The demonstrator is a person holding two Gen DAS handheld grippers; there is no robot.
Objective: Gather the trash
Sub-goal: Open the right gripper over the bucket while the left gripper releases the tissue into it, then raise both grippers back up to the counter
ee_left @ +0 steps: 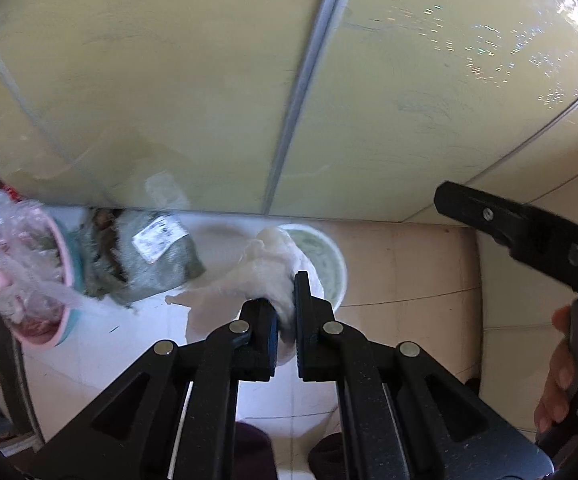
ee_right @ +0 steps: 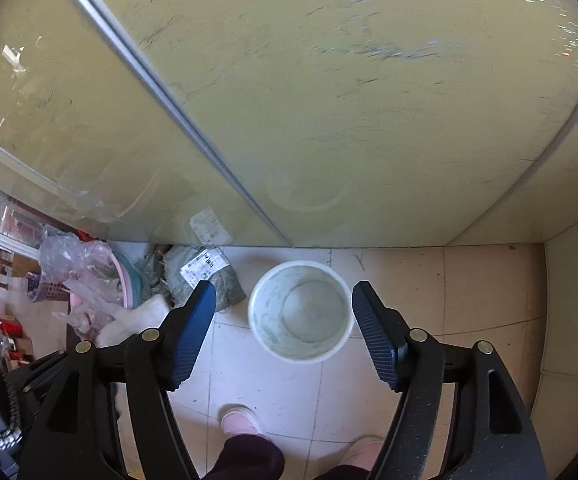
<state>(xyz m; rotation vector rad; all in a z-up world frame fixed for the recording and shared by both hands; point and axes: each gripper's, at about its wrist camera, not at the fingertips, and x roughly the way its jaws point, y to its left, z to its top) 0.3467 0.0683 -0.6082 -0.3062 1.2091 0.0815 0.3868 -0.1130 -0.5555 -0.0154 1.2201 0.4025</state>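
Left gripper (ee_left: 285, 312) pinching white crumpled tissue (ee_left: 265, 276), blurred, half hiding white bucket (ee_left: 329, 264) on floor (ee_right: 409, 300) by glass wall. Right gripper (ee_right: 283, 334) spread wide above bucket. Grey bag (ee_right: 209, 276) partly hidden alongside.

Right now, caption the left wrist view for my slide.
Left hand-held gripper shut on crumpled white plastic, held above the white bucket on the tiled floor.

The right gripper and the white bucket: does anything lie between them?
No. In the right wrist view the open right gripper hangs above the white bucket, with nothing in between.
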